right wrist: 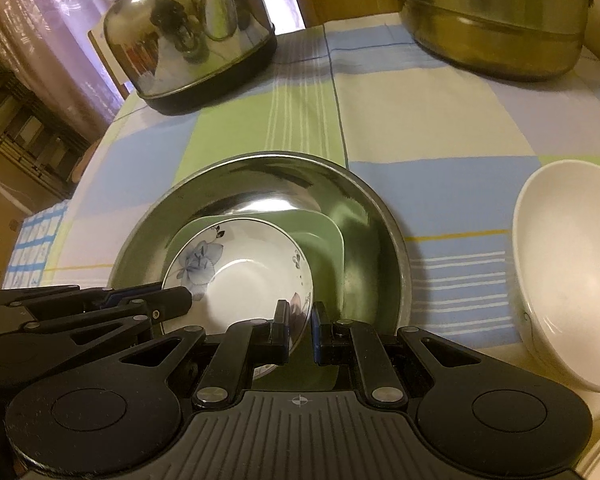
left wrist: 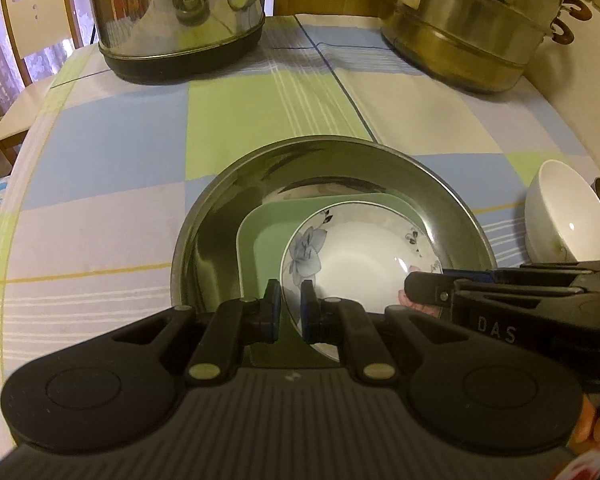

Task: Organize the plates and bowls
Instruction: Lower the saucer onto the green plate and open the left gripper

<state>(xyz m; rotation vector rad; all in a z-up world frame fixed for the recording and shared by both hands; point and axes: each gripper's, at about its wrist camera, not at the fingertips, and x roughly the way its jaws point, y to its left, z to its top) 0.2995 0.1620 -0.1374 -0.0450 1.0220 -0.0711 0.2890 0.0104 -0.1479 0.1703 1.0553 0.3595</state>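
A floral white bowl [left wrist: 356, 256] [right wrist: 244, 276] sits on a green square plate [left wrist: 260, 240] [right wrist: 320, 248] inside a wide steel basin [left wrist: 220, 216] [right wrist: 364, 216]. My left gripper [left wrist: 290, 308] straddles the floral bowl's near-left rim, jaws narrowly apart with a gap showing. My right gripper [right wrist: 300, 326] straddles the bowl's near-right rim, also narrowly apart. Each gripper shows side-on in the other's view, the right one [left wrist: 420, 286] and the left one [right wrist: 180, 300]. A plain white bowl [left wrist: 568, 216] [right wrist: 572, 272] lies tilted on the cloth to the right.
A steel kettle [left wrist: 180, 16] [right wrist: 196, 32] stands at the back left, a large steel steamer pot [left wrist: 472, 28] [right wrist: 496, 24] at the back right. The checked tablecloth [left wrist: 120, 152] covers the table. A chair [left wrist: 32, 20] stands beyond the left edge.
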